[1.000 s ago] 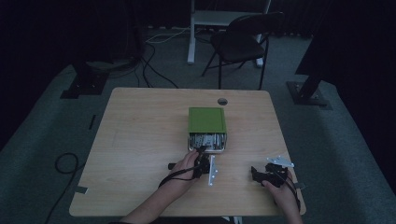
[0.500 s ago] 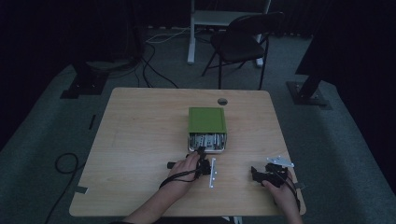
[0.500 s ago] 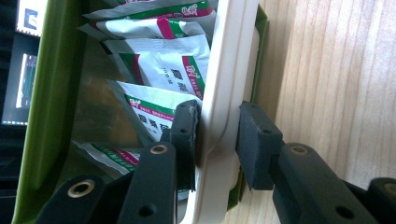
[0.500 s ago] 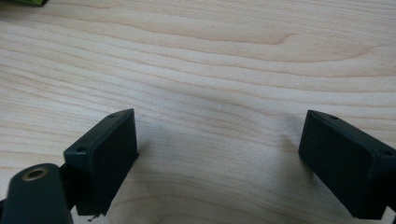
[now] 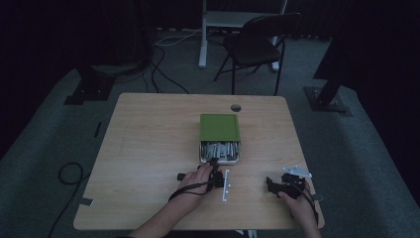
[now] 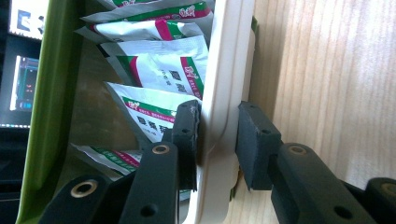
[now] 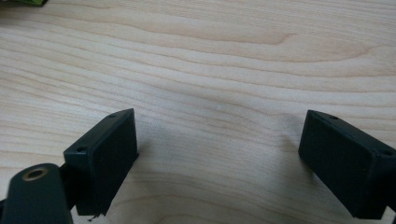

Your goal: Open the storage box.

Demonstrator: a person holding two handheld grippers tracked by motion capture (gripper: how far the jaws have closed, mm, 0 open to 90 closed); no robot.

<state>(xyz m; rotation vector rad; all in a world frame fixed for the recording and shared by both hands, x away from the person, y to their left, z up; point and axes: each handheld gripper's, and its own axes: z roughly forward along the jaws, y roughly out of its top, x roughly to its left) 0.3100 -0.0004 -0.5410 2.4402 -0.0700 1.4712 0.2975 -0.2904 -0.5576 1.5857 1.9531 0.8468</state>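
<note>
Overhead, I'm steadying the left gripper (image 5: 214,171) at the near edge of the green box (image 5: 219,128), which sits mid-table (image 5: 148,148); my right gripper (image 5: 282,186) is waiting well apart near the front right corner. Along the left jaws, I'm clamping the box's cream rim (image 6: 219,93), one pad among the sachets (image 6: 159,74), probably to pull the tray (image 5: 220,159) out. Along the right jaws, I'm holding them wide apart over bare wood (image 7: 210,60), leaving room.
</note>
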